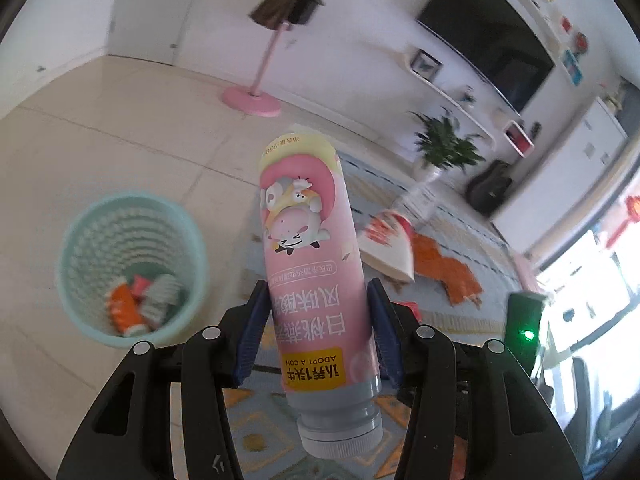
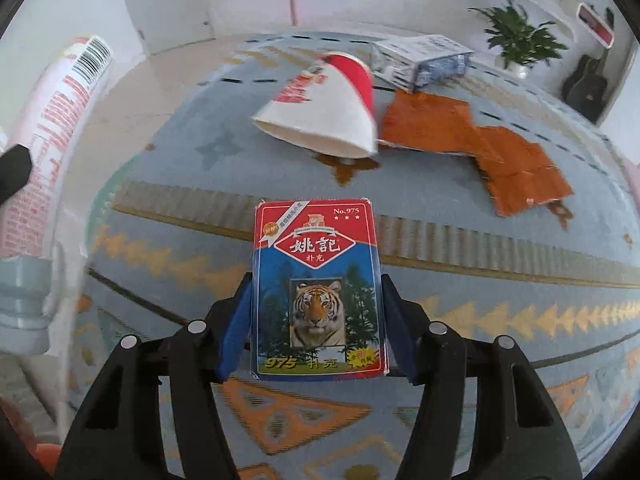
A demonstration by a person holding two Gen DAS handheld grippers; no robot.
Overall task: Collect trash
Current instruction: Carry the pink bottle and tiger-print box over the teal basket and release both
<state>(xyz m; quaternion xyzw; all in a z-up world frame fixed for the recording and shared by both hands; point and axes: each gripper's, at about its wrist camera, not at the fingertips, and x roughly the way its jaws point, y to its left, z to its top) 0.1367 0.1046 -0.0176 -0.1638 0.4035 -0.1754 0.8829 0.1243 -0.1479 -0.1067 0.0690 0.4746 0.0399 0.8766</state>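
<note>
Looking across the room, we see a patterned blue rug (image 2: 460,216) spread over the pale tiled floor (image 1: 120,128), with most of the rubbish lying on it. Off the rug, at about nine o'clock in our left wrist view, stands a mint-green waste basket (image 1: 80,240) that already holds a few wrappers.

In the right wrist view, a torn orange sheet of cardboard (image 2: 480,140) lies flat at two o'clock. Just beside it at twelve o'clock is a squashed red-and-white paper cup (image 2: 324,116) on its side, and behind that lies a crumpled blue-and-white carton (image 2: 424,58).

Our left tool (image 1: 316,312) is clamped on a pink yoghurt bottle (image 1: 308,240). Both blue pads press its sides, and its white cap end points back towards the camera. The bottle is held up off the floor, with the basket lower and to its left.

Our right tool (image 2: 316,320) grips a playing-card box (image 2: 316,280) with a tiger on its face. The pads bear on its two long edges, and the box is clear of the rug. The pink bottle shows again at nine o'clock in that view.
</note>
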